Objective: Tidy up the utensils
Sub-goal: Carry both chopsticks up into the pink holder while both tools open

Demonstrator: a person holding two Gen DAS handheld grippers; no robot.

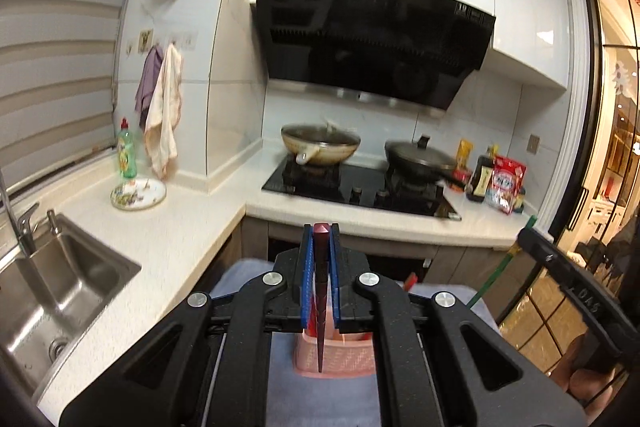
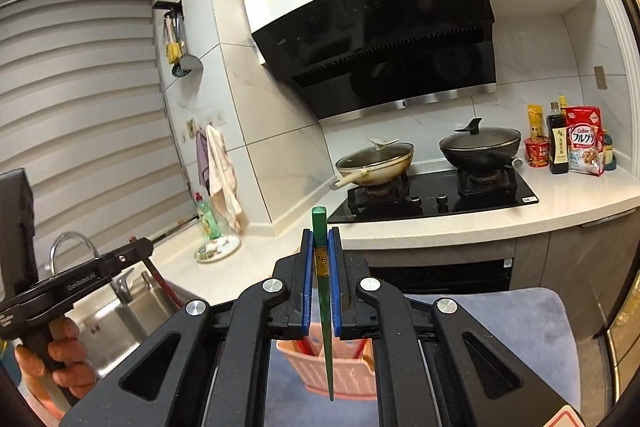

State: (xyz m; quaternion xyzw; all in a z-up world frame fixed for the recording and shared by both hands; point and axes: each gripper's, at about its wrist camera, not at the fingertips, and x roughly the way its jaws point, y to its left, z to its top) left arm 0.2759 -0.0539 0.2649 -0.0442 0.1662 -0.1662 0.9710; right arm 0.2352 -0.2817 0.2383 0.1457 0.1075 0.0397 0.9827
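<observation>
- The left gripper (image 1: 321, 239) is closed on a dark red chopstick (image 1: 321, 307), its blue pads pressed against the stick on both sides.
- The red chopstick stands close to upright: its blunt square end pokes up just above the fingertips, and its thin tip hangs down in front of a pink slotted basket (image 1: 334, 359).
- In the left wrist view the tip appears to end at or just over the basket's near wall; whether it is already inside the basket cannot be told from this angle.
- The right gripper (image 2: 321, 251) is likewise clamped on a green chopstick (image 2: 325, 307), blunt end up, point down.
- The green tip hangs over the same pink basket, seen in the right wrist view (image 2: 348, 375), which sits on a grey-blue cloth surface (image 2: 500, 339).
- The basket lies directly below both grippers, so the coming move looks like a straight drop along each stick's long axis.
- Another red stick already seems to lean inside the basket.
- Neither hand is clearly nearer; both sticks hover at a similar height, just beside one another.
- Behind them are a white kitchen counter (image 1: 168, 227), a steel sink (image 1: 60, 287) and a black gas hob (image 2: 436, 195) with two lidded pans.
</observation>
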